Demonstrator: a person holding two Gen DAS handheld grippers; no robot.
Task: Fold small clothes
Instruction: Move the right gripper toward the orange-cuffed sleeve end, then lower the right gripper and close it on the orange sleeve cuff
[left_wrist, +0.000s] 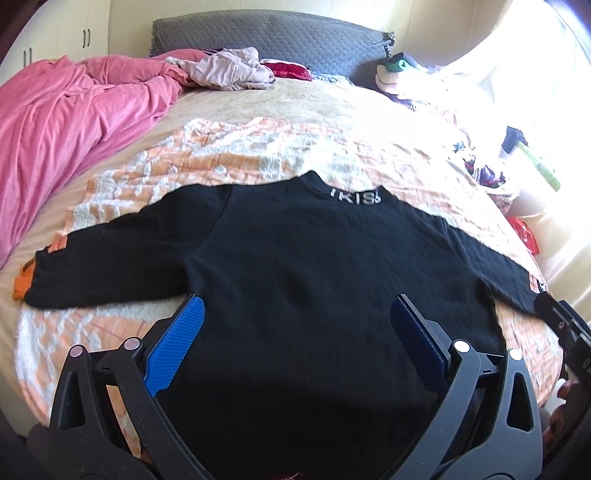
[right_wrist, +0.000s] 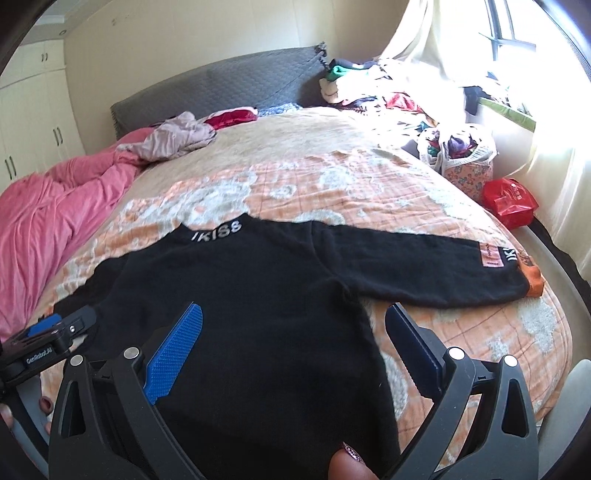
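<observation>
black sweater (left_wrist: 295, 266) lies flat on the orange-and-white quilt (left_wrist: 229, 155), collar toward 12 o'clock with white "ikiss" lettering, hem toward 6, long axis running sleeve to sleeve from 9 to 3. at 9 o'clock the left sleeve ends in an orange cuff (left_wrist: 23, 282) near the quilt's edge; a pink blanket (left_wrist: 66, 122) is bunched beyond it at 10. the knit looks smooth, body and both sleeves fully spread. left gripper (left_wrist: 295, 345) hovers over the lower body, blue pads wide apart, nothing between them. right gripper (right_wrist: 291, 349) is spread as well, straddling the sweater's right side seam. the right sleeve (right_wrist: 424, 266) reaches 3 o'clock, with a pink patch and orange cuff close to the mattress edge. bare quilt lies open above the collar; a red bag (right_wrist: 509, 201) sits off the bed at 2.
</observation>
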